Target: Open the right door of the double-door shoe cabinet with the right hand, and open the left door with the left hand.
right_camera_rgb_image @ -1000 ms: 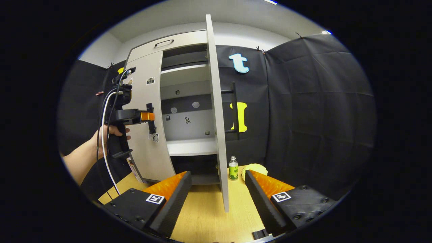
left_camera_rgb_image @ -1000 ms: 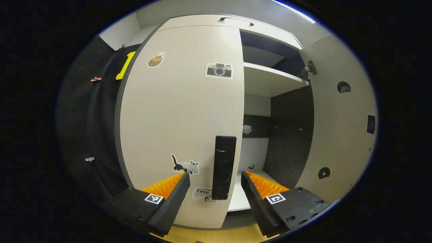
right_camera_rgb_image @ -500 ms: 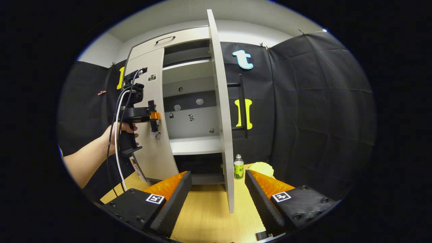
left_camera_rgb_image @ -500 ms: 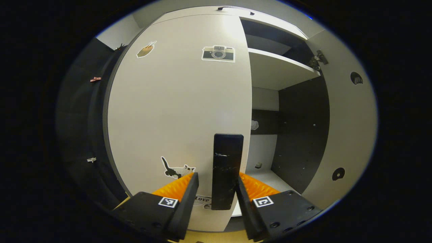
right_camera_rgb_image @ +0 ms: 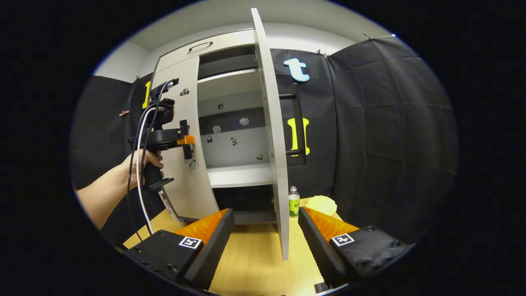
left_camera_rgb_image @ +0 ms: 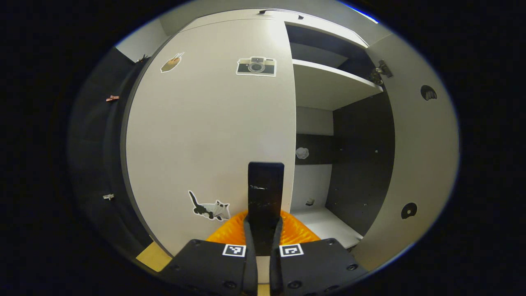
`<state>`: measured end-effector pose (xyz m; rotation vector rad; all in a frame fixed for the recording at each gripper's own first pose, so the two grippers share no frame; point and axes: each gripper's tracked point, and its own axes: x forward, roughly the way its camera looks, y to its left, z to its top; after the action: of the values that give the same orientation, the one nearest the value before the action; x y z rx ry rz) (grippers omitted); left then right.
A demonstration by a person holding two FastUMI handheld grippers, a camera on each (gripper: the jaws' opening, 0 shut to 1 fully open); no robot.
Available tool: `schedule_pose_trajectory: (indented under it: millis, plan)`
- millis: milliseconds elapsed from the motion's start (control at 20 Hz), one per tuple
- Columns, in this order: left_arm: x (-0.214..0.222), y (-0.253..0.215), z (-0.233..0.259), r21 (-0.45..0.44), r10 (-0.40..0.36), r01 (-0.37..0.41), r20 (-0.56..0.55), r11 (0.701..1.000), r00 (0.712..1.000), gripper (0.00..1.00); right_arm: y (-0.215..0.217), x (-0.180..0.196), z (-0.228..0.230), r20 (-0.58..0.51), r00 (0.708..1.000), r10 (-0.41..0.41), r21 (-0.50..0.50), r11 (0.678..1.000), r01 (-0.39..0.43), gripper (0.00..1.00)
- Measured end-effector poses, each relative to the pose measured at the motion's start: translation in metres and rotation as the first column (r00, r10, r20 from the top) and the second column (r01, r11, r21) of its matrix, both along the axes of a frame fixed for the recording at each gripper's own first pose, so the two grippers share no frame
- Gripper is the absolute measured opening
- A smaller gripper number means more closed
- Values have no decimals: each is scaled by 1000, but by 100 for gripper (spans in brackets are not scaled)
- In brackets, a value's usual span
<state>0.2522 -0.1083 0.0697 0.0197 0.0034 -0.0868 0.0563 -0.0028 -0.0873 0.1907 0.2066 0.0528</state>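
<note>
The white shoe cabinet's left door (left_camera_rgb_image: 209,131), with camera and cat stickers, lies flush with the cabinet front. My left gripper (left_camera_rgb_image: 264,220) is shut on its black vertical handle (left_camera_rgb_image: 265,185), low on the bar, one finger on each side. In the right gripper view that gripper (right_camera_rgb_image: 187,142) and the hand holding it meet the left door (right_camera_rgb_image: 183,181). The right door (right_camera_rgb_image: 273,144) stands wide open, edge-on, with its black handle (right_camera_rgb_image: 300,123) on the far face. My right gripper (right_camera_rgb_image: 266,211) hangs open in front of that door's edge, touching nothing.
The open half shows white shelves (left_camera_rgb_image: 328,84) and a dark side panel (left_camera_rgb_image: 361,164). The open door's inner face (left_camera_rgb_image: 415,164) stands on the right. A small green-labelled bottle (right_camera_rgb_image: 293,201) and a yellow object (right_camera_rgb_image: 322,203) sit on the wooden tabletop (right_camera_rgb_image: 250,259) beside the cabinet.
My left gripper moved in and its fingers closed onto the left door's handle. The right gripper stayed open and shifted slightly; the right door stays open.
</note>
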Motion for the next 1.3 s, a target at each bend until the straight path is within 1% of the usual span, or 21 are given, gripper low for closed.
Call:
schedule_pose_trajectory:
  millis: [50,100,300,450,600,800,950,1050,1150,1250,1300]
  plan:
    - [-1,0,0,-4,-1,1,0,1000,1000,10,-1,-2,0,-2,1000,-4,3,1000,4,98]
    - [-2,0,0,-9,0,0,-3,1000,1000,9,-2,-4,2,0,1000,-10,5,1000,10,98]
    - [-13,3,0,-3,8,-8,-23,1000,1000,9,1,-8,6,-1,1000,-18,-3,1000,18,98]
    - [-41,9,-1,2,-20,20,-17,1000,1000,8,12,-16,6,-6,1000,-8,-17,1000,8,98]
    - [-71,24,-4,9,-36,36,-5,999,999,9,24,-20,6,-21,1000,0,-25,1000,0,99]
    - [-102,42,-5,0,-65,65,-10,998,998,8,47,-25,16,-2,1000,14,-36,999,-14,98]
    - [-121,57,-5,-5,-71,71,-1,997,997,8,64,-30,23,19,1000,24,-55,998,-23,98]
    - [-134,67,-4,-10,-72,73,11,997,997,8,73,-34,29,35,999,19,-61,998,-17,98]
    - [-144,80,-6,-16,-70,71,27,997,997,8,79,-39,25,29,1000,8,-69,998,-6,98]
    - [-153,90,-6,-20,-70,71,38,997,997,8,84,-42,23,21,1000,-2,-53,999,3,98]
    - [-157,95,-6,-38,-72,73,39,997,997,8,87,-42,23,18,1000,-4,-41,999,5,98]
